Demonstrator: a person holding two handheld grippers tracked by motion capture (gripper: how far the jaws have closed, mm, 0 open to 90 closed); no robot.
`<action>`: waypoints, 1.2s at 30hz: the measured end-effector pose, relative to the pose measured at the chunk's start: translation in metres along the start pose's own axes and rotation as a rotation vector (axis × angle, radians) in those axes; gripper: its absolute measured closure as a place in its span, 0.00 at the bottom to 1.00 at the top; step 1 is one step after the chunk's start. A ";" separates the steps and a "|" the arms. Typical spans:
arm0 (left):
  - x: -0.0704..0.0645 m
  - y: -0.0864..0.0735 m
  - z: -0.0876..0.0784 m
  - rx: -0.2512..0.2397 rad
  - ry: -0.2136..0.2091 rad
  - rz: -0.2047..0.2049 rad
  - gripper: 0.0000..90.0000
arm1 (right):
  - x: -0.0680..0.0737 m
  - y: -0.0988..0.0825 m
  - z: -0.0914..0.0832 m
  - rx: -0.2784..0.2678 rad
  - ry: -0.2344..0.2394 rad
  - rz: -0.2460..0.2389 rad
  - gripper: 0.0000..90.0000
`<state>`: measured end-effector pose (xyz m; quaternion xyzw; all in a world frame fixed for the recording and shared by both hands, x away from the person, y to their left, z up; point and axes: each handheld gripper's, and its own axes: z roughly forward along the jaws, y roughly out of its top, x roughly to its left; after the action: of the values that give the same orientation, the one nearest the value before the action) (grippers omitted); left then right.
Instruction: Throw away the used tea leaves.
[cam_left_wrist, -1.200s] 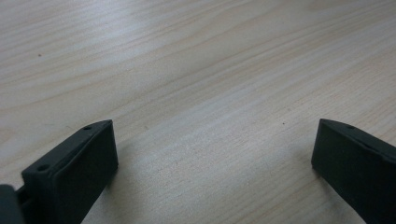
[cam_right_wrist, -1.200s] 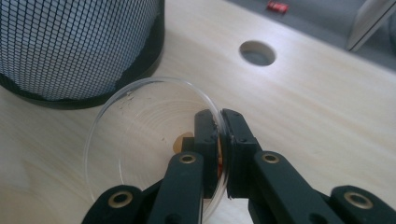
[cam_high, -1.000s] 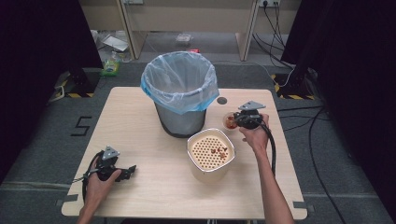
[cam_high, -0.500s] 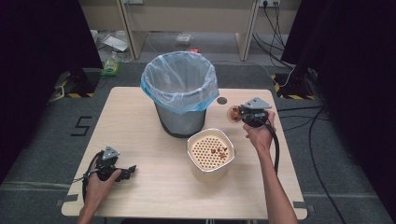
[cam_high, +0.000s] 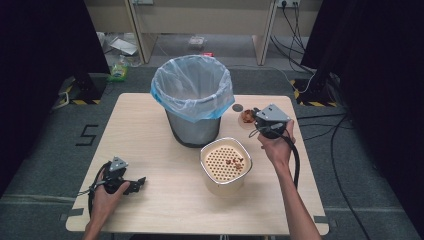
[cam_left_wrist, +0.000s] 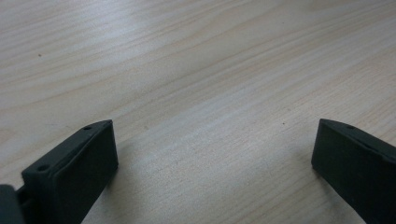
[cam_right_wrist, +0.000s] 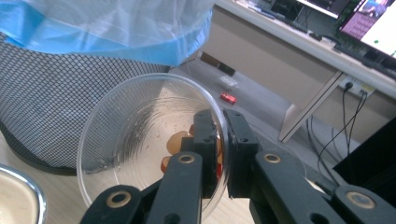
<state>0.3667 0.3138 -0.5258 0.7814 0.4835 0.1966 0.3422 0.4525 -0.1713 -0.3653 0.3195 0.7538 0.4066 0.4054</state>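
right gripper: jaws pinching clear bowl rim, lifted nearer bin than before; dump likely.
left gripper: jaws wide, empty, unmoved.

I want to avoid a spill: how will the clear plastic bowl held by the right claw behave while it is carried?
The clear bowl looks thin, so probably light and flexible. The right claw pinches only its rim, so it may tilt. The food pieces inside could slide.
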 end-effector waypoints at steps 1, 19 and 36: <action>0.000 0.000 0.000 0.000 0.000 0.000 0.00 | 0.001 0.001 -0.002 -0.008 -0.004 -0.011 0.94; 0.000 0.000 0.000 -0.001 -0.001 0.002 0.00 | 0.047 0.008 -0.039 -0.175 -0.084 -0.251 0.94; -0.001 0.000 0.000 -0.003 0.001 0.006 0.00 | 0.098 0.005 -0.065 -0.290 -0.293 -0.682 0.96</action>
<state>0.3661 0.3132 -0.5258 0.7823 0.4809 0.1989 0.3425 0.3509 -0.1122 -0.3730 0.0450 0.6856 0.3010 0.6613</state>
